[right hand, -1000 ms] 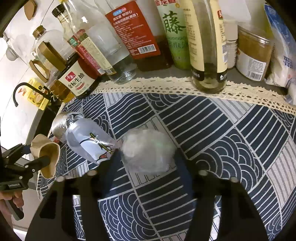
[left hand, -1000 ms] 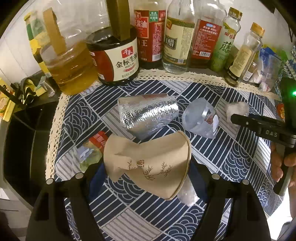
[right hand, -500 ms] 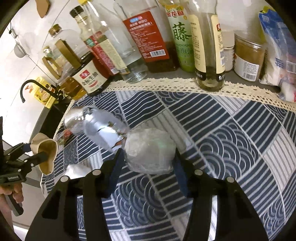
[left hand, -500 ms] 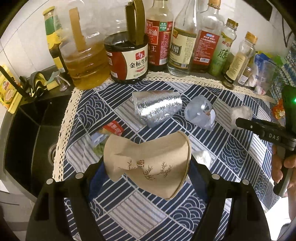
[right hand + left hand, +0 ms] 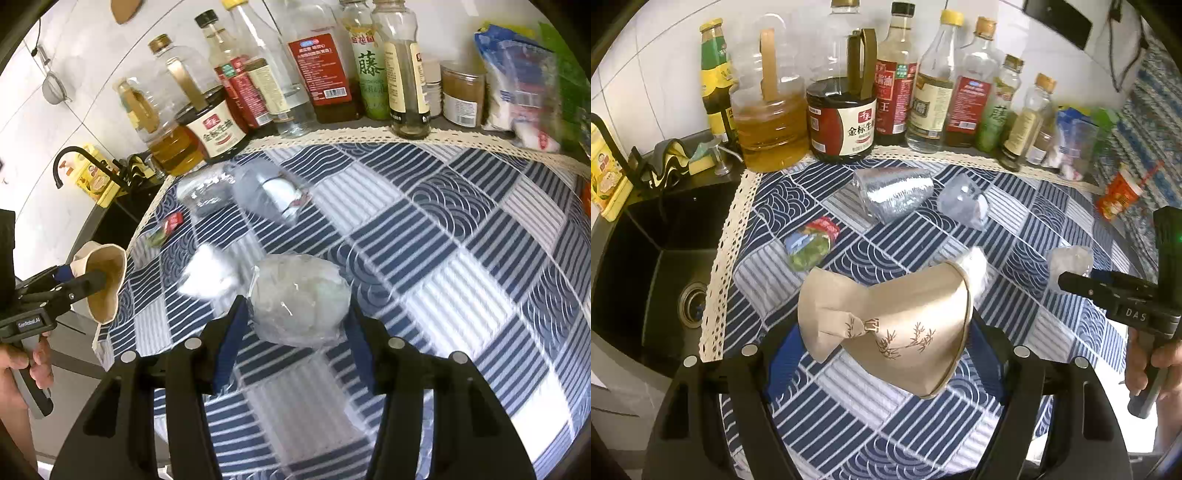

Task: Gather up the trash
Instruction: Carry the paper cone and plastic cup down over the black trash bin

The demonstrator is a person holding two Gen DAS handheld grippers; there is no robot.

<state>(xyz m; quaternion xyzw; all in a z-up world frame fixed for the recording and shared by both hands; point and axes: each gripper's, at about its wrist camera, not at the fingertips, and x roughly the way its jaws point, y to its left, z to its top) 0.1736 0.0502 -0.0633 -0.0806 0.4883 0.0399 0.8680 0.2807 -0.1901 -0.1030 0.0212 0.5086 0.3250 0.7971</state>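
My left gripper (image 5: 886, 332) is shut on a crushed tan paper cup (image 5: 886, 325) and holds it above the blue patterned tablecloth (image 5: 1034, 221). My right gripper (image 5: 295, 306) is shut on a crumpled clear plastic wad (image 5: 299, 299), lifted off the cloth; it also shows in the left wrist view (image 5: 1069, 260). On the cloth lie a silver foil cup (image 5: 892, 197), a clear plastic cup (image 5: 964, 203), a small red-green wrapper (image 5: 810, 243) and a white plastic scrap (image 5: 208, 275). The paper cup also shows in the right wrist view (image 5: 103, 280).
A row of oil, soy sauce and vinegar bottles (image 5: 849, 122) lines the back wall. A black sink (image 5: 646, 266) with a faucet (image 5: 70, 162) lies to the left. Bags and jars (image 5: 517, 85) stand at the back right; a red cup (image 5: 1117, 195) is at the right edge.
Both grippers have lifted and pulled back from the table with their loads. The plastic wad has left the cloth, and more of the sink and counter has come into view.
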